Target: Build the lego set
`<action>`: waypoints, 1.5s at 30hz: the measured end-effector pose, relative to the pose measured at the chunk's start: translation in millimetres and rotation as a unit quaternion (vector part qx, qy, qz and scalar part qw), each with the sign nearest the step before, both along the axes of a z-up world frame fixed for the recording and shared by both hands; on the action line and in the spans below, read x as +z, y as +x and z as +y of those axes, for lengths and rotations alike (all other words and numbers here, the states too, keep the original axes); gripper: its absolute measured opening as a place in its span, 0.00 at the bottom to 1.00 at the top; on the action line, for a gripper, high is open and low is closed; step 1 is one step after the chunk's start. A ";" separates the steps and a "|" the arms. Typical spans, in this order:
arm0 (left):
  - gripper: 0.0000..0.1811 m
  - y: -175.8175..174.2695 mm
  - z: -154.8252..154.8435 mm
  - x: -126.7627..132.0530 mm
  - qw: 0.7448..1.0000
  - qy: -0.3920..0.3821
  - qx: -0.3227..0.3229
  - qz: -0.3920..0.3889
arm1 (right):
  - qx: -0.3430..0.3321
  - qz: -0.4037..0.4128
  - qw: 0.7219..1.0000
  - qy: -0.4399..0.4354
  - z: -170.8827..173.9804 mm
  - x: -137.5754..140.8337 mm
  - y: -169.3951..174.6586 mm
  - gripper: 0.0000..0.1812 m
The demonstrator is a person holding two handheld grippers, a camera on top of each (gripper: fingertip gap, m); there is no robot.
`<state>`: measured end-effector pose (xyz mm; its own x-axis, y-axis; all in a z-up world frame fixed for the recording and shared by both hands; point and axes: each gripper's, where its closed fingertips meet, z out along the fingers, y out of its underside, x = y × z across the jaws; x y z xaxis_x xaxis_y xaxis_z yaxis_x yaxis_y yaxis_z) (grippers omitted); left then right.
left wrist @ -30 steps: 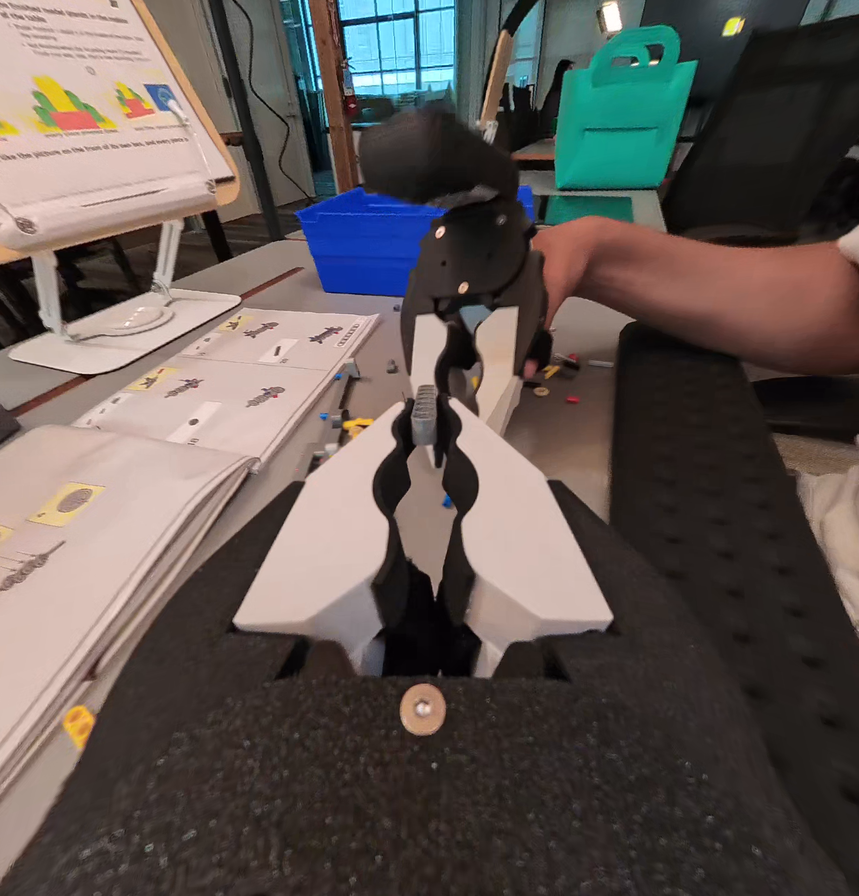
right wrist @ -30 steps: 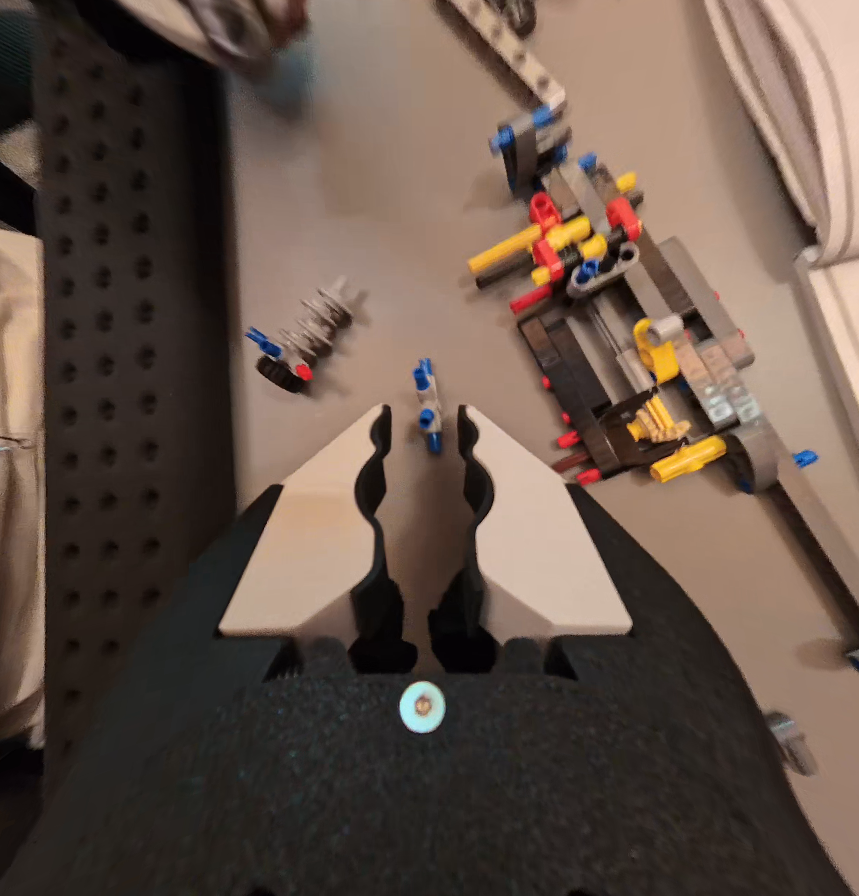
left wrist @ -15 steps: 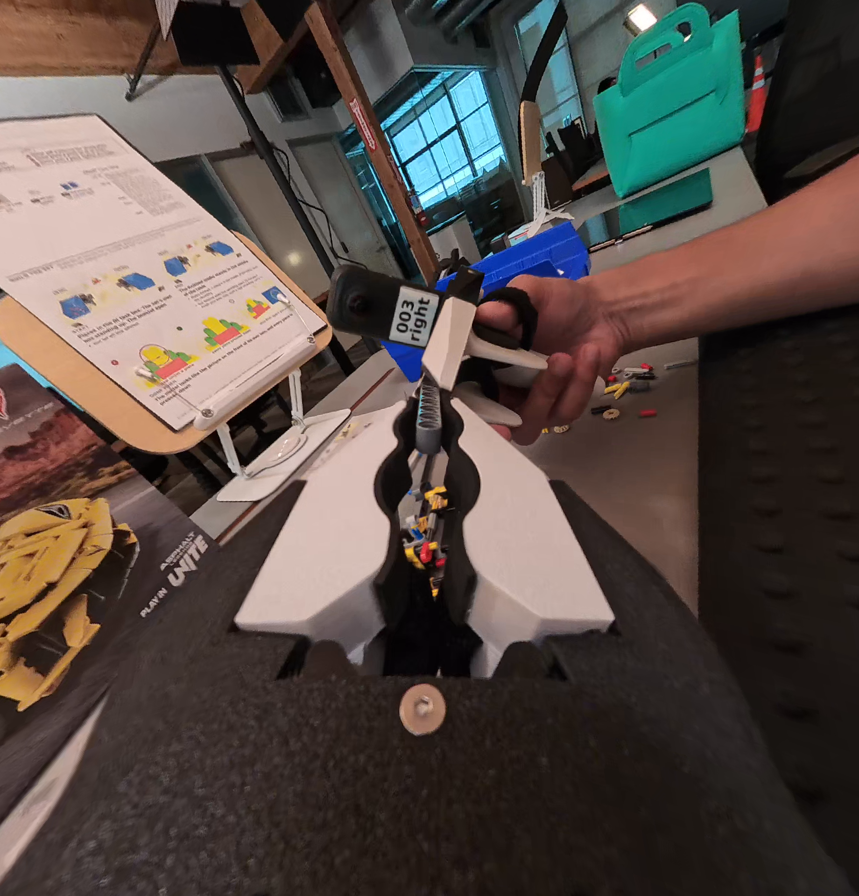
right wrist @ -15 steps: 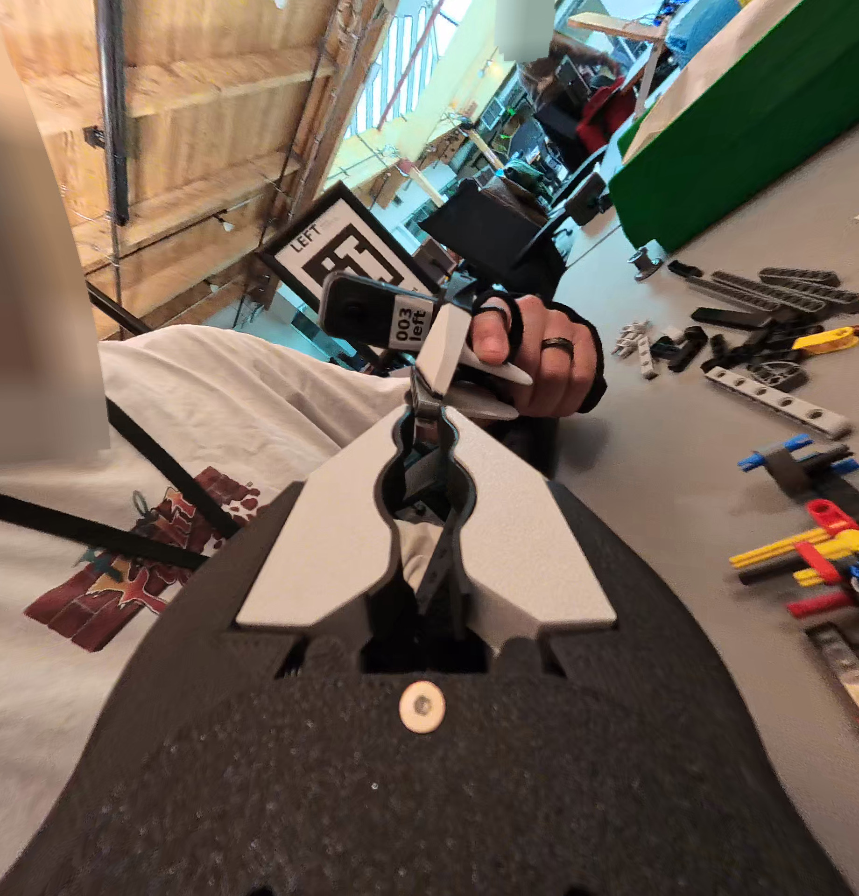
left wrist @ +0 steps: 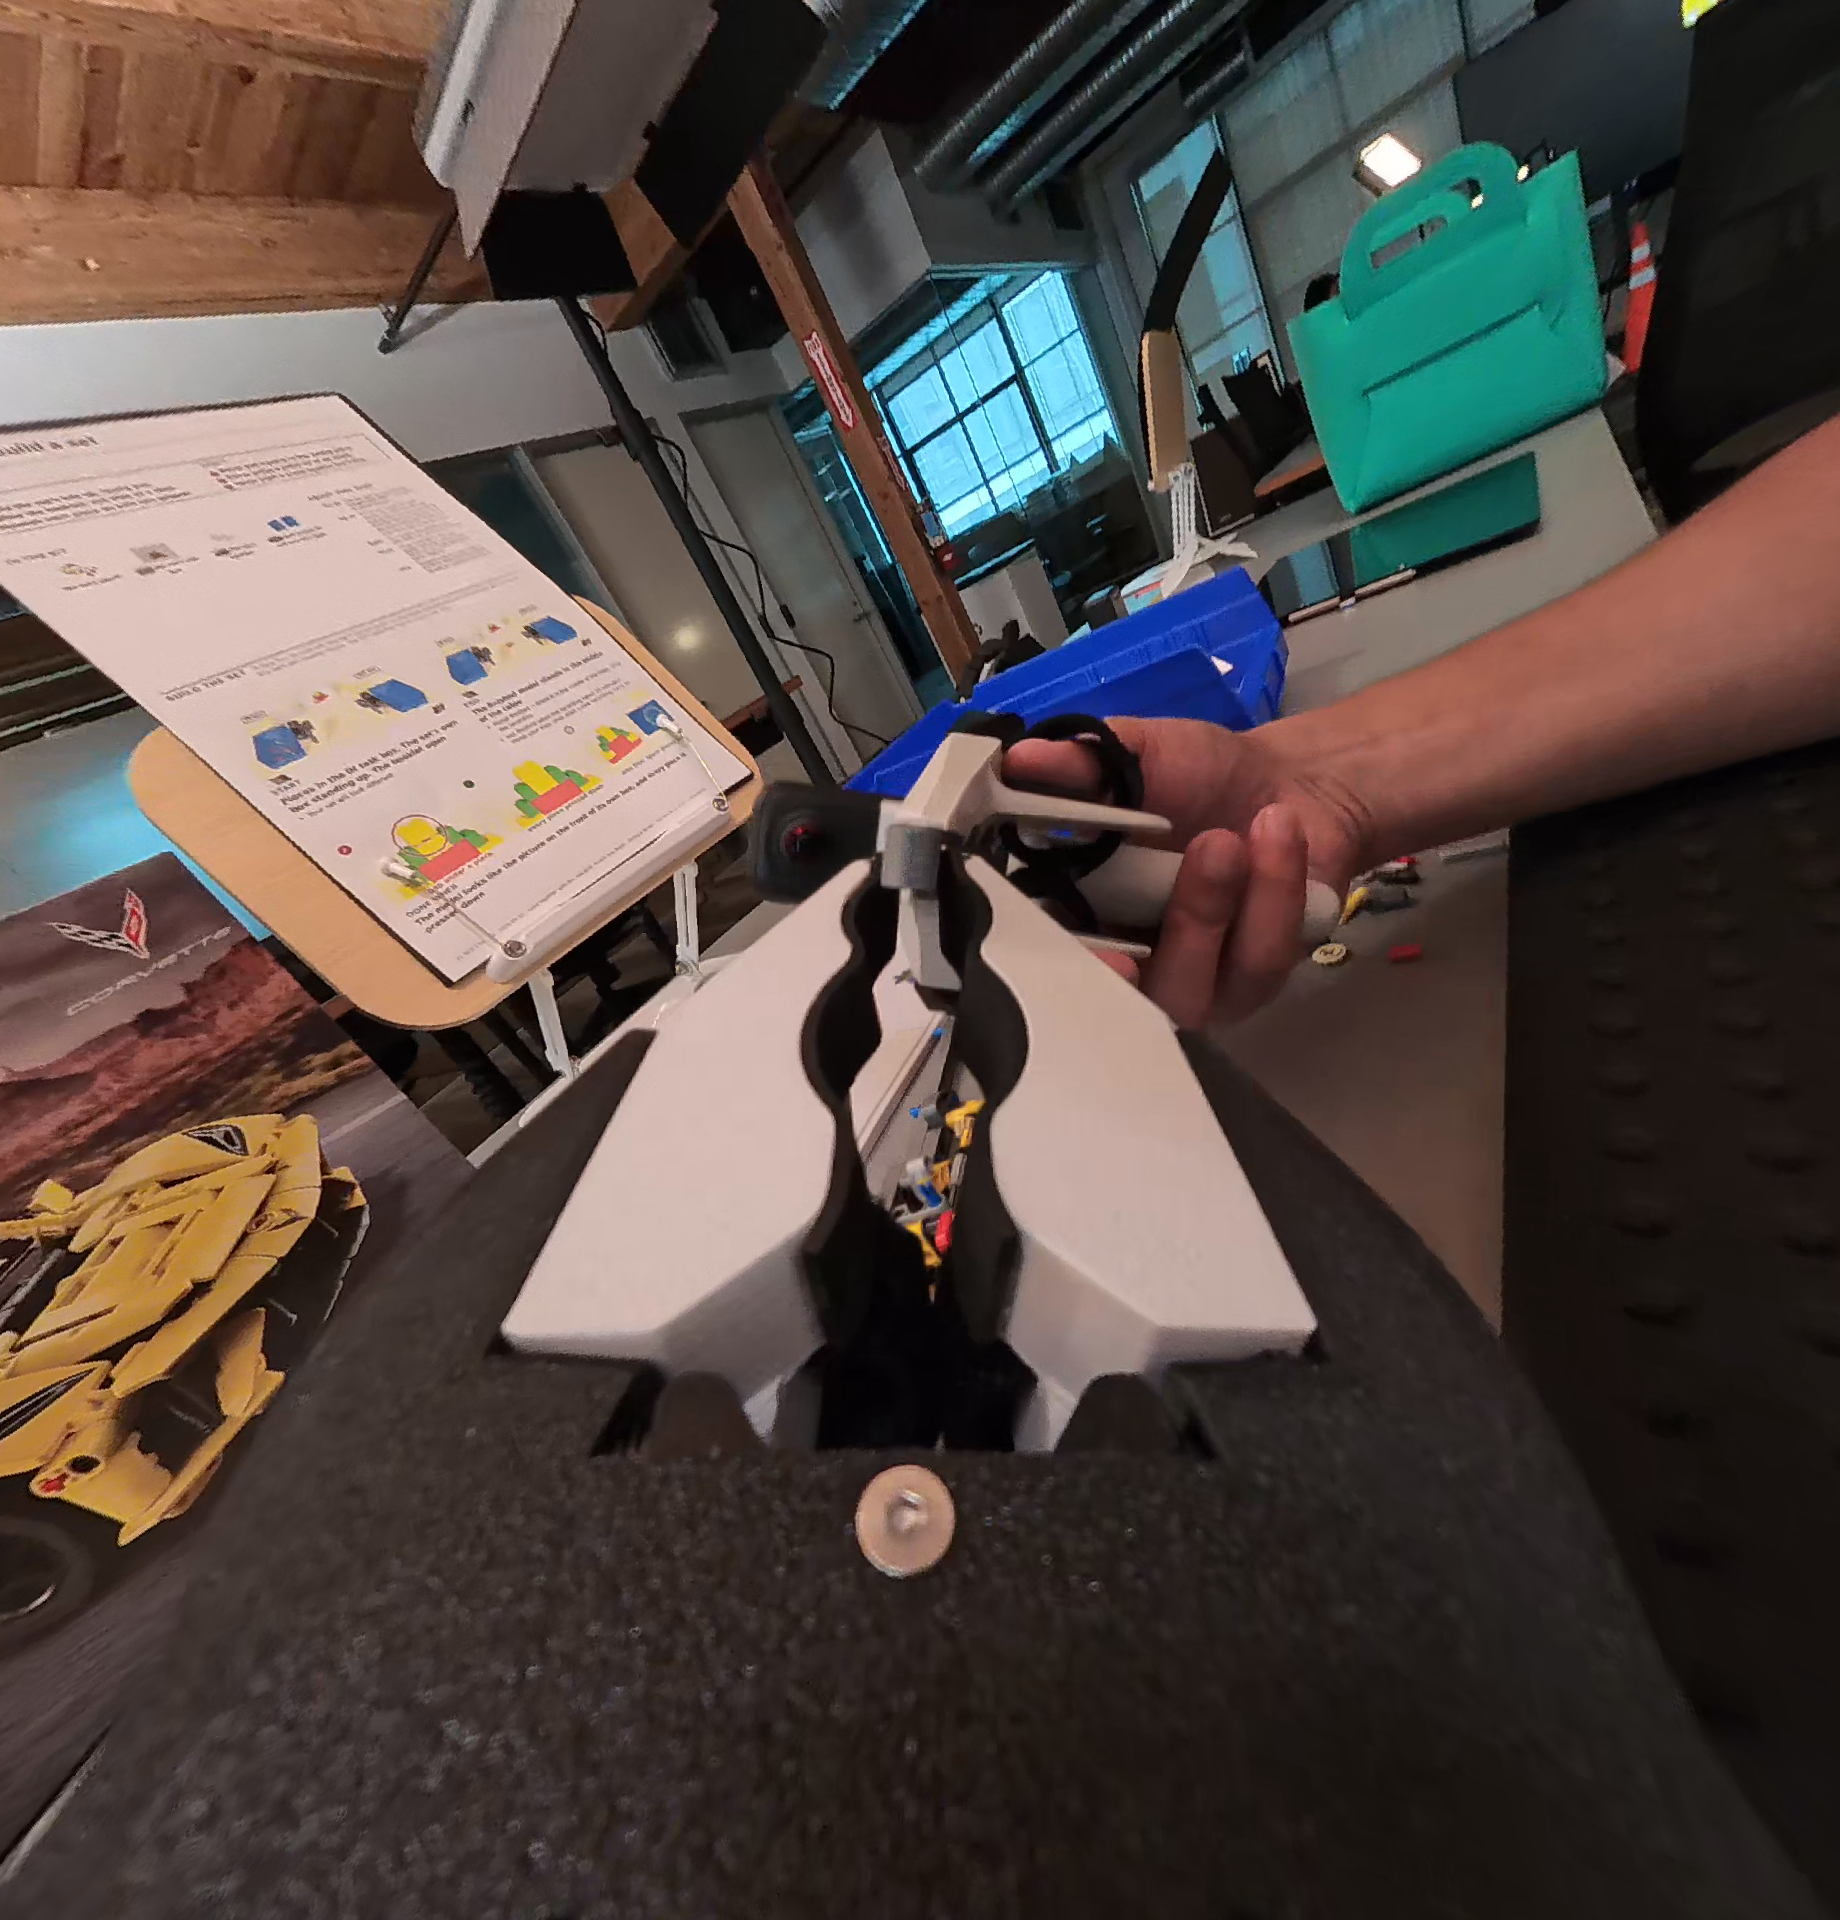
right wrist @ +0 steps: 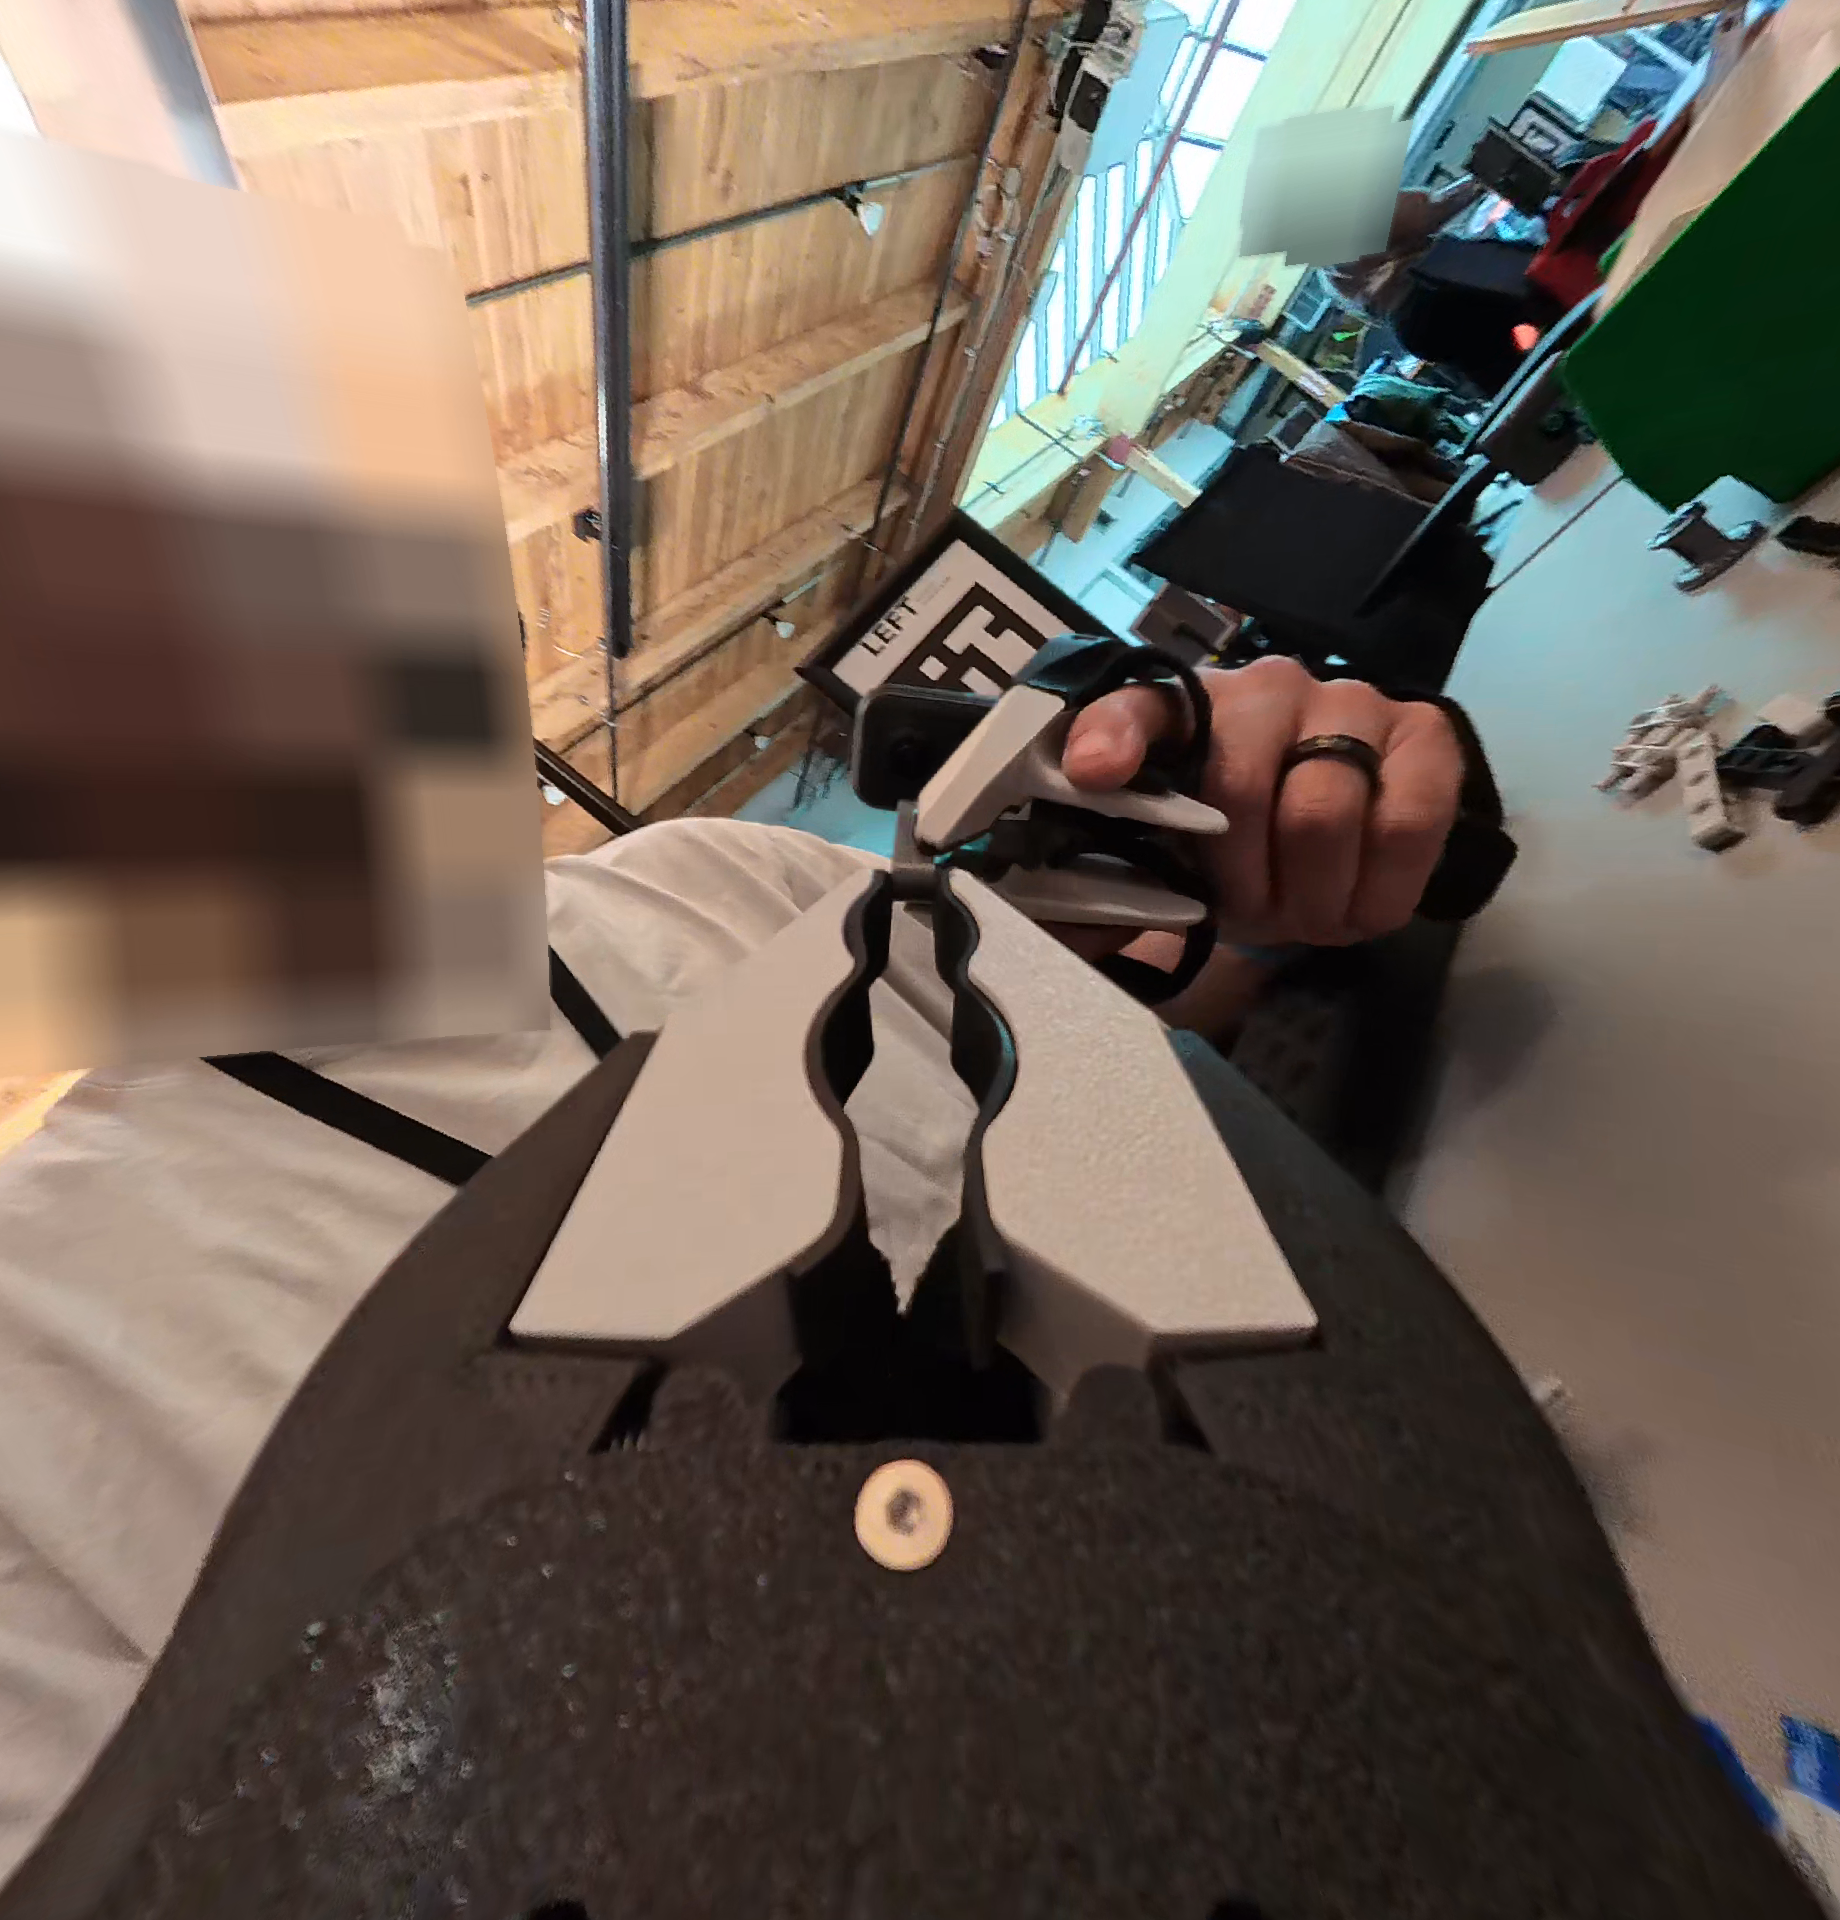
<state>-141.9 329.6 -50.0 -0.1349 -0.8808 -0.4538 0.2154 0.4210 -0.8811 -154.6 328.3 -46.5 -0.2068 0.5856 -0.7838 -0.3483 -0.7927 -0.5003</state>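
Note:
In the left wrist view my left gripper [left wrist: 914,883] is shut on a short grey beam [left wrist: 908,862] held at its fingertips, raised above the table. My right gripper [left wrist: 900,831] meets it tip to tip from the far side, held in a hand [left wrist: 1238,862]. In the right wrist view my right gripper [right wrist: 911,883] has its jaws nearly together on a small grey piece [right wrist: 911,868]. The left gripper [right wrist: 921,836] faces it, touching at the tips. Where the two pieces join is hidden. The partly built model [left wrist: 937,1174] shows through the left jaws, down on the table.
An instruction sheet on a stand [left wrist: 376,675], a box with a yellow car picture [left wrist: 116,1299], a blue bin [left wrist: 1103,675] and a black perforated mat [left wrist: 1674,1143] surround the work area. Loose parts lie on the table [left wrist: 1383,904] [right wrist: 1705,769]. A person's white shirt [right wrist: 220,1247] is close behind. Less than 4 cm separates the two grippers' tips.
My right gripper left the table, where it hovered open over a small pin, closed and turned to face the left gripper. Both tilted upward, and the tips now meet.

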 end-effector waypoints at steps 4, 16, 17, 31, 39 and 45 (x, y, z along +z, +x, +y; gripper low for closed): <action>0.03 -2.6 -2.2 3.6 1.000 -0.002 -0.005 -0.010 | 0.020 0.030 0.999 -0.008 -2.1 3.7 -2.6 0.03; 0.04 -3.1 -3.3 6.9 0.999 -0.034 -0.022 -0.011 | 0.026 0.056 0.998 -0.014 0.0 3.2 -1.1 0.03; 0.04 -3.0 -3.0 6.7 0.999 -0.033 -0.021 -0.010 | 0.027 0.059 0.998 -0.018 0.3 3.1 -1.1 0.03; 0.04 -1.4 -0.7 0.7 0.998 -0.056 -0.034 0.021 | 0.010 0.032 0.999 -0.007 2.7 -3.4 -1.3 0.04; 0.03 -1.0 41.4 -19.1 0.984 -0.152 0.022 0.095 | -0.229 -0.363 0.867 0.253 9.9 -39.9 49.6 0.30; 0.03 8.3 27.1 -69.6 0.977 -0.053 0.036 0.205 | -0.166 -0.573 0.782 0.182 -14.1 -124.9 85.8 0.24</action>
